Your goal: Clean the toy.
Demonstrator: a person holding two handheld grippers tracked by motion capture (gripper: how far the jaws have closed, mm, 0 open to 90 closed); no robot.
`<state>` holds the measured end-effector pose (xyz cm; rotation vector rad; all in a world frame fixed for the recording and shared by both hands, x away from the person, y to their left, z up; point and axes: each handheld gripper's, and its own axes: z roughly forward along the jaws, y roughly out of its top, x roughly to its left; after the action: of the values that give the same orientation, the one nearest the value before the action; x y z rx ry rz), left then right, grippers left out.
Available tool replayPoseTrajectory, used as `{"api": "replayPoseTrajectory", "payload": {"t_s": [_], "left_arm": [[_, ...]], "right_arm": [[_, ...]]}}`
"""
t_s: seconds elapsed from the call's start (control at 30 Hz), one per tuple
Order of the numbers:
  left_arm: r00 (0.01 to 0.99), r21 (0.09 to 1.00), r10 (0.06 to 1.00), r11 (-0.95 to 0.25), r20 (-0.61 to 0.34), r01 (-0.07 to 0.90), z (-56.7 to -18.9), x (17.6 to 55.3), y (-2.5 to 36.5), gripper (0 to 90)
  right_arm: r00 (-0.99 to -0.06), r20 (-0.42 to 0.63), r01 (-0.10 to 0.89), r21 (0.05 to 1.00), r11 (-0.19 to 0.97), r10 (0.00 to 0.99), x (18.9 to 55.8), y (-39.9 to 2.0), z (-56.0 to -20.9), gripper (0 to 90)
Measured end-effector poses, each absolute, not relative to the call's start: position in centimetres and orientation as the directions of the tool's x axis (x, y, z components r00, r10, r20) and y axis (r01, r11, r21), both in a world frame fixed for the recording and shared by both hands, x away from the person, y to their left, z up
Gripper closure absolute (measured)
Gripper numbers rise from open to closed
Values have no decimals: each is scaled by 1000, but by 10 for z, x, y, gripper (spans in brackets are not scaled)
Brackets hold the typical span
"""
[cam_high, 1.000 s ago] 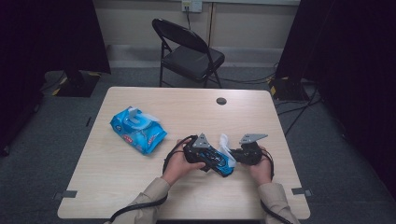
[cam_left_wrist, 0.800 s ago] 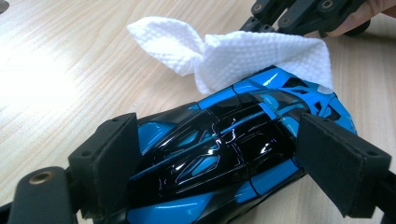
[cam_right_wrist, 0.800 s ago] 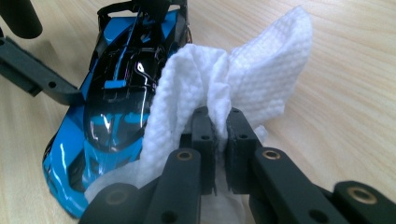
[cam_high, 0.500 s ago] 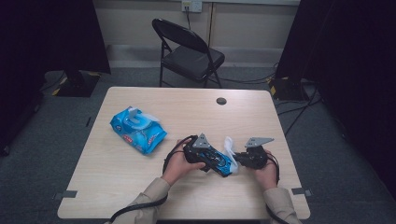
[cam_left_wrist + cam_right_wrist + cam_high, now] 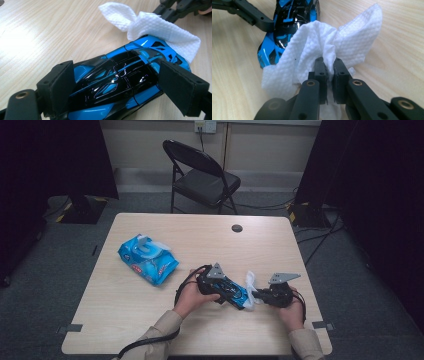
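Toy car [image 5: 231,291] on table [image 5: 125,320], near front edge, right of centre. Blue and black, glossy.

Left tool [image 5: 125,87] clamped across toy car's body, pads [image 5: 62,80] pressing both flanks, jaws wide because car is wide. Holding it steady on table top.

Right tool [image 5: 328,66] pinched tight on a bunched white wipe [image 5: 317,47]. Wipe draped over the car's end farthest from left tool, touching paint there; loose corner sticking up beside it. Same wipe in left gripper view [image 5: 155,27], over the car's far end.

Wipes pack [image 5: 148,259] well left of car and farther back on table, flap up, one sheet poking out. Small dark disc [image 5: 237,228] in table top well behind car. Folding chair [image 5: 202,177] beyond table, far behind car.

Step in hand, by judgement: wiping toy car, one end being done, left tool acting as clamp.

Next move, likely: drag wipe along car's top toward left tool, keeping light downward pressure. Needs firm pinch on wipe so it does not slip out, and steady left grip so car does not roll or twist. Left pads cover the flanks, so those parts need a regrip later.

Risk: wipe snagging on car's sharp edges.
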<state>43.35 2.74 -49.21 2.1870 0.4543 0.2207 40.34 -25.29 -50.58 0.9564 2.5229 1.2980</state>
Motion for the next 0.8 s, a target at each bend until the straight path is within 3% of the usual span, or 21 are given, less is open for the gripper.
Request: {"api": "replayPoseTrajectory", "payload": {"t_s": [0.47, 0.8], "left_arm": [[917, 794, 400, -557, -2, 245, -492, 433, 27, 138], [916, 793, 401, -558, -3, 247, -492, 433, 27, 138]], "right_arm": [[-757, 179, 492, 790, 367, 629, 392, -273, -491, 844], [-743, 178, 475, 820, 320, 646, 407, -276, -472, 843]]}}
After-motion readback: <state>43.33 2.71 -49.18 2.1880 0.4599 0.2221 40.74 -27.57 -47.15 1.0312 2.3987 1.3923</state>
